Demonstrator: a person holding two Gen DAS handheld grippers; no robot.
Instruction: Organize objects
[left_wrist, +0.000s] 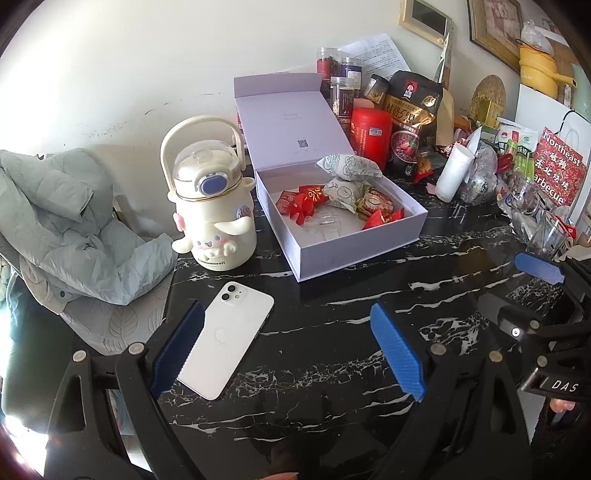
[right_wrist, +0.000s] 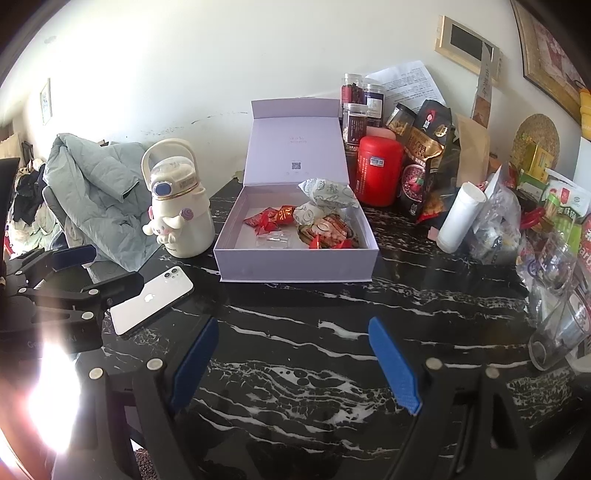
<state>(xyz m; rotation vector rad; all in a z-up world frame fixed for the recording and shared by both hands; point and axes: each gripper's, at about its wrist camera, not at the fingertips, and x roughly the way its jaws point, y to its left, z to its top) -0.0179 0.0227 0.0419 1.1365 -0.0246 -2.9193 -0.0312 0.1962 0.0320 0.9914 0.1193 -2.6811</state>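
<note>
The lavender box (left_wrist: 343, 236) is taken as the landmark: it stands open on the black marbled table (left_wrist: 332, 332), lid folded back toward the wall, with wrapped sweets (left_wrist: 306, 201) and paper-wrapped parcels lying inside it. Just beside the box's left wall a cream character bottle (left_wrist: 212, 206) stands upright; in front of the bottle, near the box's front-left corner, a white phone (left_wrist: 229, 339) lies face down.

The left tongs (left_wrist: 288, 347) are spread wide and empty, with the phone's lower edge lying against the left pad and the rest of the gap over bare table. The right tongs (right_wrist: 291, 365) are likewise released with nothing between the pads, held over bare table in front of the box.

The phone is judged the likeliest next item, though the task names none. For a sound pick-up, the left tongs should be shifted sideways until the phone's two long edges sit squarely between the pads, and lowered close to the table before being closed, since a thin, smooth slab is easily skidded or tipped. The bottle should be kept clear of.
</note>
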